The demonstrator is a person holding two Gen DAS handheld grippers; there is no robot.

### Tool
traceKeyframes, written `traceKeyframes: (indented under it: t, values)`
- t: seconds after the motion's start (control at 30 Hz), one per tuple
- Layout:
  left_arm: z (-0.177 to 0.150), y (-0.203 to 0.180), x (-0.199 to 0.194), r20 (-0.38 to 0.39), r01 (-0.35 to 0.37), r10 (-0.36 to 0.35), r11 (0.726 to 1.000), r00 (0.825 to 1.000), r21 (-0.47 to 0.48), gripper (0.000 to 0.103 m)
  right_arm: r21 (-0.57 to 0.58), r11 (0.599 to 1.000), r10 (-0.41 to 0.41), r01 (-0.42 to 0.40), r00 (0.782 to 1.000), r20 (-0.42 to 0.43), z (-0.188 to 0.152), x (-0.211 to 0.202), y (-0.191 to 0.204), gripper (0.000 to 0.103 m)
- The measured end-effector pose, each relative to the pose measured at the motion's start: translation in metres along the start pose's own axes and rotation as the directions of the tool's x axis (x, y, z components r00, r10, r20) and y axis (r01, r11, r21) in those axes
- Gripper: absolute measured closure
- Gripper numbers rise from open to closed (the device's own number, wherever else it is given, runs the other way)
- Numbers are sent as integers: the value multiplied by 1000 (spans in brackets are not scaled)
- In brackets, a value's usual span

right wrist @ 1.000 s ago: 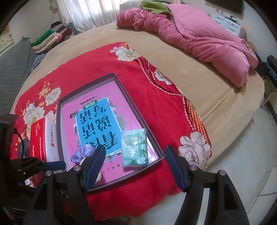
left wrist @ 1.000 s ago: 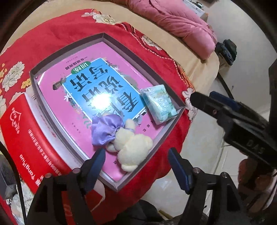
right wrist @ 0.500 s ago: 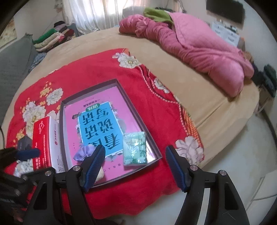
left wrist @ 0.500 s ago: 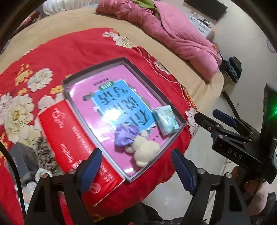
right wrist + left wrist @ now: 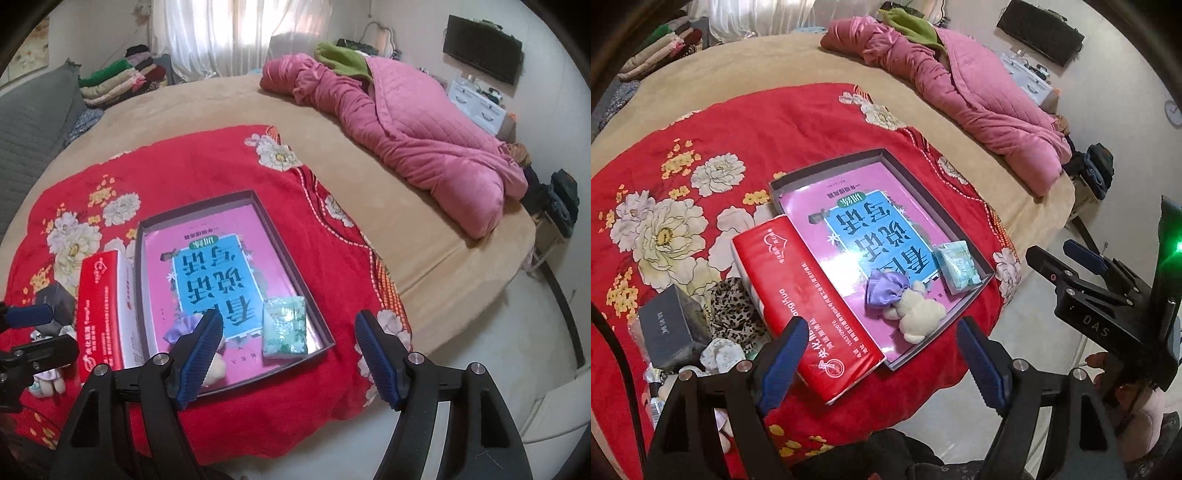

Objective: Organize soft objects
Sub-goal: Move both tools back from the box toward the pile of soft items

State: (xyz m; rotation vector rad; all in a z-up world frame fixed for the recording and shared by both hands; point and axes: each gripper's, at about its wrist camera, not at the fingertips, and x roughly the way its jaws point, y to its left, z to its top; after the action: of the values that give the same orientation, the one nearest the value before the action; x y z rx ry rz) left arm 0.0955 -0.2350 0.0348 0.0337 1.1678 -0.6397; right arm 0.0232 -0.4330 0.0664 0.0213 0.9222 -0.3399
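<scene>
With both the left gripper (image 5: 879, 360) and right gripper (image 5: 286, 354) spread and empty above the shallow grey cardboard tray (image 5: 925, 194), where the cream plush bear (image 5: 919, 317), lilac satin scrunchie (image 5: 886, 291) and pale-green tissue pack (image 5: 956, 267) lie at the near end, the left should probably descend squarely over the leopard-print cloth (image 5: 733, 314) left of the tray.

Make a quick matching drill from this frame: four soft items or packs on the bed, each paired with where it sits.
Items
1. tissue pack
2. purple scrunchie
3. red pack
4. leopard cloth

Places
A. outside the tray, along its left wall
B. in the tray, against the cream plush toy
C. in the tray's near right corner
D. on the red blanket, between the grey box and the red pack

Pairs: 1-C, 2-B, 3-A, 4-D
</scene>
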Motion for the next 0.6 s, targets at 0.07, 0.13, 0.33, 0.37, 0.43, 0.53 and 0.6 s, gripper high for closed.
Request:
traceKeyframes:
  t: [0.07, 0.13, 0.33, 0.37, 0.43, 0.53, 0.6]
  values:
    - [-2, 1, -6, 13, -5, 5, 1000, 1000, -2, 21, -5, 1000, -1, 1, 1000, 11, 1, -6, 3, 28]
    - [-5, 2, -12, 25, -8, 8, 1000, 1000, -1, 21, -14, 1000, 1, -1, 1000, 23, 1, -11, 6, 28]
    - [-12, 7, -32, 62, -29, 29, 1000, 998, -11, 21, -39, 999, 18, -15, 998, 58, 2, -31, 23, 28]
    - [-14, 9, -35, 67, -29, 30, 999, 997, -15, 21, -43, 999, 21, -18, 998, 61, 3, -34, 26, 28]
    - [-17, 15, -42, 77, -25, 27, 999, 997, -25, 21, -53, 998, 35, -31, 997, 70, 3, -40, 34, 28]
    - [-22, 27, -54, 96, -26, 30, 998, 995, -50, 21, -84, 995, 60, -52, 994, 87, 3, -49, 50, 28]
    - [-26, 39, -63, 105, -15, 23, 997, 994, -79, 21, -95, 992, 89, -80, 992, 94, 4, -55, 62, 28]
